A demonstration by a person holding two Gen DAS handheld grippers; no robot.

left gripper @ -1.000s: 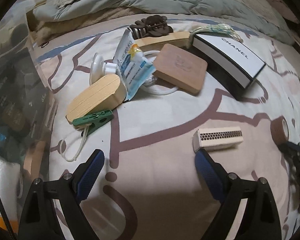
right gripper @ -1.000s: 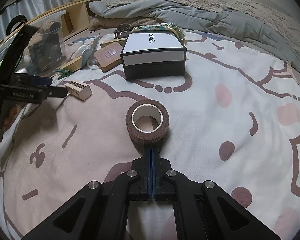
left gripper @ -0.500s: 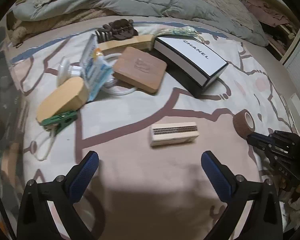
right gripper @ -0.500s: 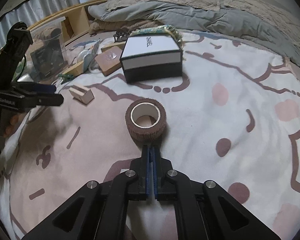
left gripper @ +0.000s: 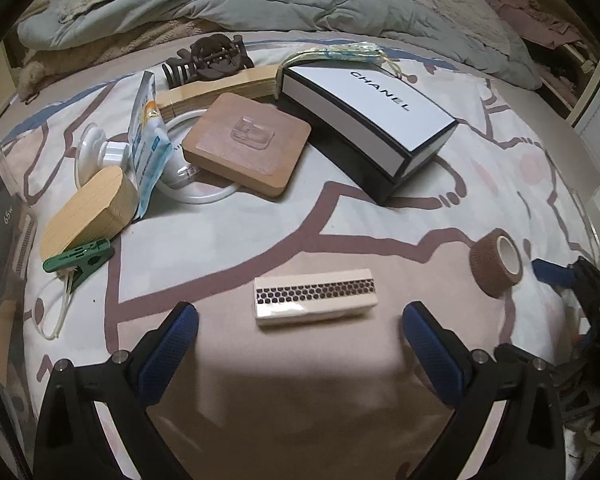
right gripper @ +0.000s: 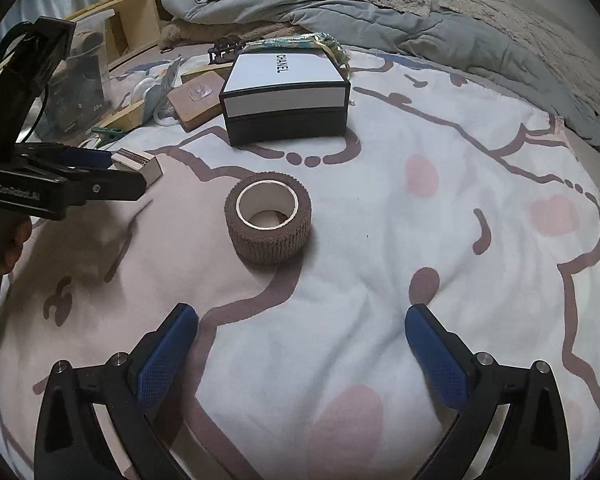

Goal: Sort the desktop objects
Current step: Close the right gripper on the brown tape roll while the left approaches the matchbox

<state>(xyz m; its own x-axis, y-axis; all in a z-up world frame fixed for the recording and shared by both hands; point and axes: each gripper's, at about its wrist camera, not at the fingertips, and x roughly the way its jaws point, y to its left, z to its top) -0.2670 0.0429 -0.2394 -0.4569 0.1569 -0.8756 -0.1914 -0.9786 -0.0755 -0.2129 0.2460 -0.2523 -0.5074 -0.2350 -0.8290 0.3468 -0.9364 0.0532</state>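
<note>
The little cream box (left gripper: pixel 315 297) with a strip of tiny holes lies flat on the bed cover (left gripper: pixel 228 240), right between the tips of the left claw (left gripper: pixel 300 320) and just past them. That claw is wide open w/ nothing in it; its blue pads (left gripper: pixel 168 344) sit at 7 and 5 o'clock of the box, not touching it.

The brown tape roll (right gripper: pixel 268 218) lies on the cover w/ its hole facing up, at 12 o'clock from the right claw (right gripper: pixel 301 344), a bit left of middle. The right claw is wide open too & holds nothing. The roll is apart from its pads (right gripper: pixel 436 360). In the left view the roll (left gripper: pixel 496 262) is at 3 o'clock of the cream box, near it but not touching.

The black & white Chanel box (left gripper: pixel 368 120) sits at 1 o'clock from the cream box, well apart. Just left of it is a flat wood block (left gripper: pixel 246 146) w/ a clear hook stuck on top, lying partly on a white ring (left gripper: pixel 204 196). At 10 o'clock there is a tan block (left gripper: pixel 88 212) w/ a green peg (left gripper: pixel 78 262) beside its near end. A blue & white packet (left gripper: pixel 148 140) leans between the tan block and the wood block. A brown hair clip (left gripper: pixel 208 60) sits far back at 11 o'clock, w/ a long wood piece (left gripper: pixel 220 86) just in front. Gray blankets (left gripper: pixel 260 4) are piled at the far end.
</note>
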